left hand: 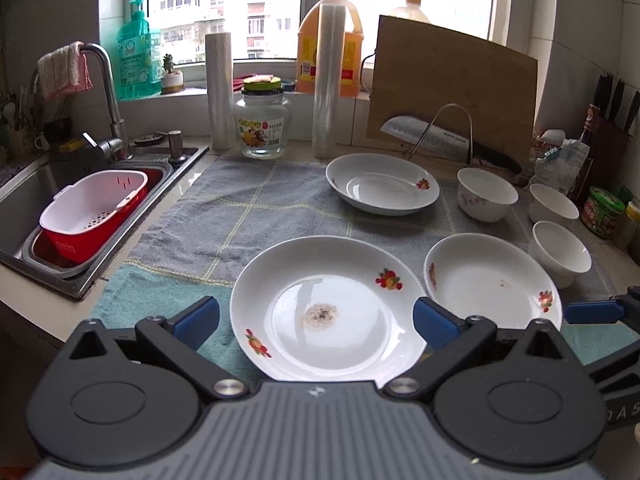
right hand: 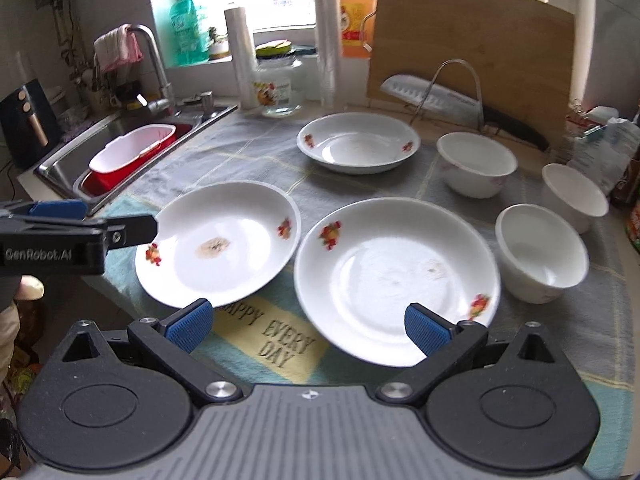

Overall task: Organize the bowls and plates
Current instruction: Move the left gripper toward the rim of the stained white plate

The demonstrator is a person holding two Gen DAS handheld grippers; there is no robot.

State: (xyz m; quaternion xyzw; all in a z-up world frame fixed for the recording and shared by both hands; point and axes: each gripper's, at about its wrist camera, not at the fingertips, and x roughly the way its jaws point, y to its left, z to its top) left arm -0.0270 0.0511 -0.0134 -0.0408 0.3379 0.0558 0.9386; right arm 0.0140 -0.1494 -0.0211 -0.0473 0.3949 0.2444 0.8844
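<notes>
Three white plates with fruit prints lie on a towel. The near-left plate (left hand: 328,308) (right hand: 218,242) has a brown stain. The near-right plate (left hand: 492,280) (right hand: 396,276) lies beside it, and a far plate (left hand: 382,188) (right hand: 358,142) behind. Three white bowls (left hand: 486,194) (left hand: 554,204) (left hand: 560,252) stand at the right, also in the right wrist view (right hand: 476,164) (right hand: 574,194) (right hand: 542,252). My left gripper (left hand: 316,320) (right hand: 120,224) is open, its fingers on either side of the stained plate. My right gripper (right hand: 308,326) is open and empty, near the right plate's front rim.
A sink (left hand: 24,188) with a red and white colander (left hand: 94,208) is at the left. A glass jar (left hand: 262,122), plastic rolls (left hand: 328,80), oil bottle (left hand: 308,52), cutting board (left hand: 452,88) and knife (left hand: 436,138) stand behind. Jars and packets (left hand: 600,212) crowd the right edge.
</notes>
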